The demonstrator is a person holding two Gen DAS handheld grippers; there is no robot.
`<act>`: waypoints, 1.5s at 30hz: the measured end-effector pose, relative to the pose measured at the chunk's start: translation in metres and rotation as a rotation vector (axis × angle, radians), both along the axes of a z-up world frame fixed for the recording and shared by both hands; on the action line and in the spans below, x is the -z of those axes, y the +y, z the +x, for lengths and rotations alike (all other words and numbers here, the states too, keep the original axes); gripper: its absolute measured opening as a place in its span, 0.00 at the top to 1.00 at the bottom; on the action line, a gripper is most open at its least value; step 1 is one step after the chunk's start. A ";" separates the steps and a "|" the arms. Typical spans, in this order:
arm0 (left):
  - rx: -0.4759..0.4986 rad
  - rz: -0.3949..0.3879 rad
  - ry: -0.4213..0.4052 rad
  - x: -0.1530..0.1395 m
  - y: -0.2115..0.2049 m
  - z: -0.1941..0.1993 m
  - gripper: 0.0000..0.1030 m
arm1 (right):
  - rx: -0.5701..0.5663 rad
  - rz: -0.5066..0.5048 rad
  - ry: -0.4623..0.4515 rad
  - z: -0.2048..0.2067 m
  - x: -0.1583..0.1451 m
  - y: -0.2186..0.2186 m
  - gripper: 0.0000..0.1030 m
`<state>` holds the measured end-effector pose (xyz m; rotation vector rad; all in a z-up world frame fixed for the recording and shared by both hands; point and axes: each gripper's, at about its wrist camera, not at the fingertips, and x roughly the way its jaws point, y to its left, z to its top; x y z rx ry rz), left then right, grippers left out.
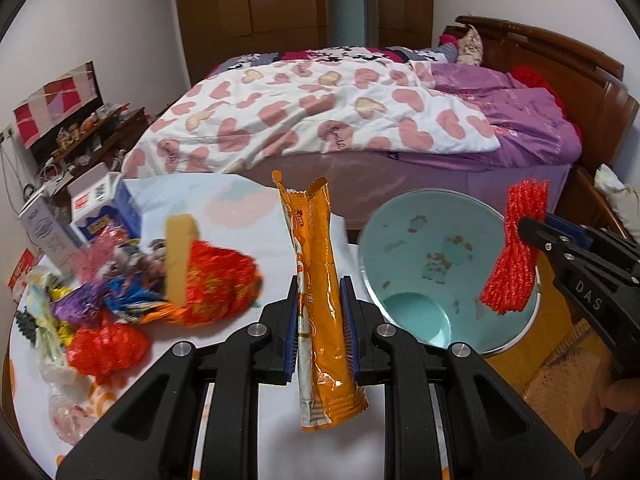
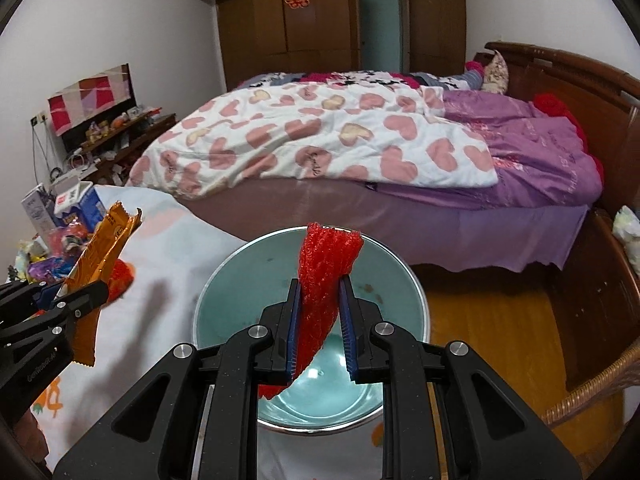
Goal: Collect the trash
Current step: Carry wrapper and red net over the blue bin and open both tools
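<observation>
Clamping mid-length, the left gripper (image 1: 319,322) pinched a light, crinkly orange wrapper (image 1: 316,280) (slippery film) near the bin (image 2: 224,280); the right gripper (image 2: 320,322) squeezed soft red foam netting (image 2: 324,280) over it.

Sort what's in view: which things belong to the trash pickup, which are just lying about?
Job:
- orange wrapper in left gripper
- red foam net in right gripper
- teal bin
- wrapper pile on table

Lying about:
- bed
- wardrobe
- cluttered shelf
- wicker chair
</observation>
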<state>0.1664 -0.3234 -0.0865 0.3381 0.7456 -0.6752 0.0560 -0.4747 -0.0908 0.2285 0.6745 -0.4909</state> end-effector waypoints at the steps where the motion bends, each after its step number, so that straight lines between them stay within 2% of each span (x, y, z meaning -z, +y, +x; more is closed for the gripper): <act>1: 0.006 0.003 0.001 0.001 -0.005 0.000 0.82 | 0.002 -0.001 0.002 0.001 0.001 -0.002 0.81; 11: 0.063 0.031 0.019 0.013 -0.041 -0.005 0.82 | 0.044 0.003 0.039 0.001 0.011 -0.026 0.81; 16: 0.097 0.046 0.069 0.026 -0.063 -0.005 0.82 | 0.061 0.036 0.076 0.000 0.024 -0.044 0.81; 23: 0.123 0.090 0.085 0.039 -0.086 -0.007 0.80 | 0.042 0.074 0.099 0.008 0.040 -0.053 0.79; 25: 0.121 0.102 0.092 0.042 -0.087 -0.006 0.73 | 0.031 0.091 0.099 0.010 0.042 -0.056 0.74; 26: 0.111 0.110 0.095 0.044 -0.086 -0.005 0.67 | 0.032 0.100 0.098 0.009 0.043 -0.057 0.67; 27: 0.104 0.115 0.094 0.045 -0.086 -0.002 0.53 | 0.036 0.108 0.095 0.009 0.043 -0.058 0.59; 28: 0.097 0.115 0.090 0.045 -0.085 -0.002 0.45 | 0.042 0.115 0.087 0.007 0.041 -0.059 0.56; 30: 0.082 0.117 0.078 0.044 -0.082 -0.001 0.43 | 0.052 0.117 0.068 0.004 0.038 -0.059 0.47; 33: 0.055 0.112 0.084 0.041 -0.075 0.000 0.25 | 0.081 0.103 0.020 -0.005 0.025 -0.058 0.36; 34: 0.044 0.106 0.080 0.038 -0.072 0.000 0.22 | 0.089 0.101 0.000 -0.009 0.021 -0.057 0.35; 35: 0.033 0.096 0.071 0.034 -0.067 -0.001 0.21 | 0.093 0.099 -0.015 -0.011 0.018 -0.057 0.32; 39: -0.007 0.076 0.028 0.019 -0.047 -0.004 0.09 | 0.110 0.057 -0.080 -0.022 0.002 -0.041 0.15; 43: -0.049 0.063 -0.010 0.007 -0.022 -0.005 0.05 | 0.166 -0.035 -0.127 -0.027 -0.010 -0.018 0.09; 45: -0.080 0.055 -0.004 0.003 -0.006 -0.001 0.05 | 0.162 -0.041 -0.136 -0.023 -0.014 -0.006 0.09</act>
